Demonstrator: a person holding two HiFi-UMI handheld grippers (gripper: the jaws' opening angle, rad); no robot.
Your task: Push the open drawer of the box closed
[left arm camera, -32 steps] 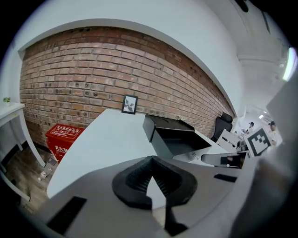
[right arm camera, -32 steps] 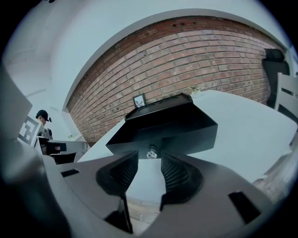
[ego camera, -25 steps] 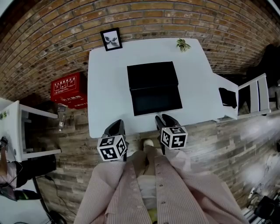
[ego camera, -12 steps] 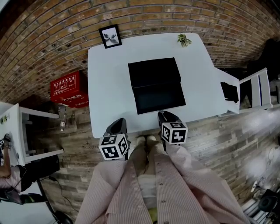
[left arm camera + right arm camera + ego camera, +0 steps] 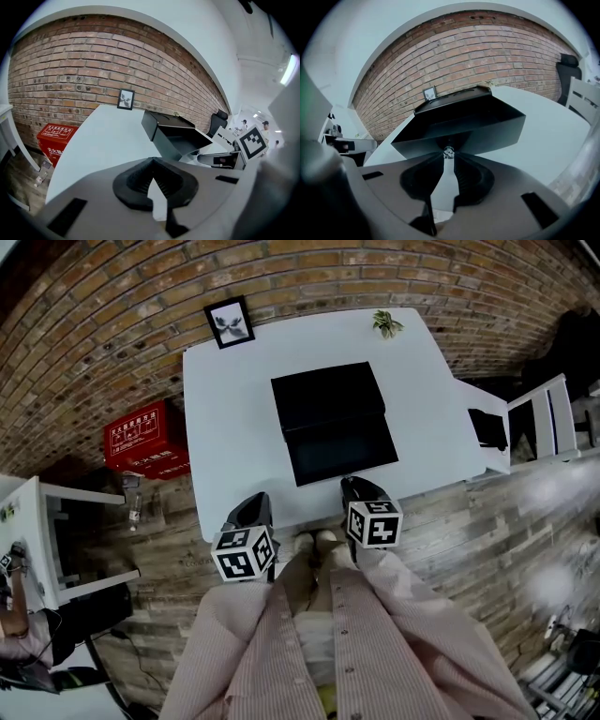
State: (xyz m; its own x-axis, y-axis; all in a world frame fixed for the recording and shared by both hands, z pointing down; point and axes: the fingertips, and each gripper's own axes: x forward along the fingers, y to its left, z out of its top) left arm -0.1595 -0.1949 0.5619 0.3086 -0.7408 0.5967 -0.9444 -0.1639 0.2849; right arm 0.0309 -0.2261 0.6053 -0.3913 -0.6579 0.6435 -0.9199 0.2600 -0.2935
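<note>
Our right gripper (image 5: 357,486) is closing its jaws, the open drawer (image 5: 339,451)'s knob (image 5: 449,152) between their tips — our left gripper (image 5: 253,503)'s jaws sit pressed together.

Nothing here can be read outright. The red rectangular box (image 5: 145,439) on the floor by the brick wall carries lines of white lettering on its top and side, but they are too small and blurred to make out (the left gripper view shows them no better). The white cube on the left (image 5: 242,554) and the white cube on the right (image 5: 373,524) bear only black square code patterns, with no letters or numbers.
</note>
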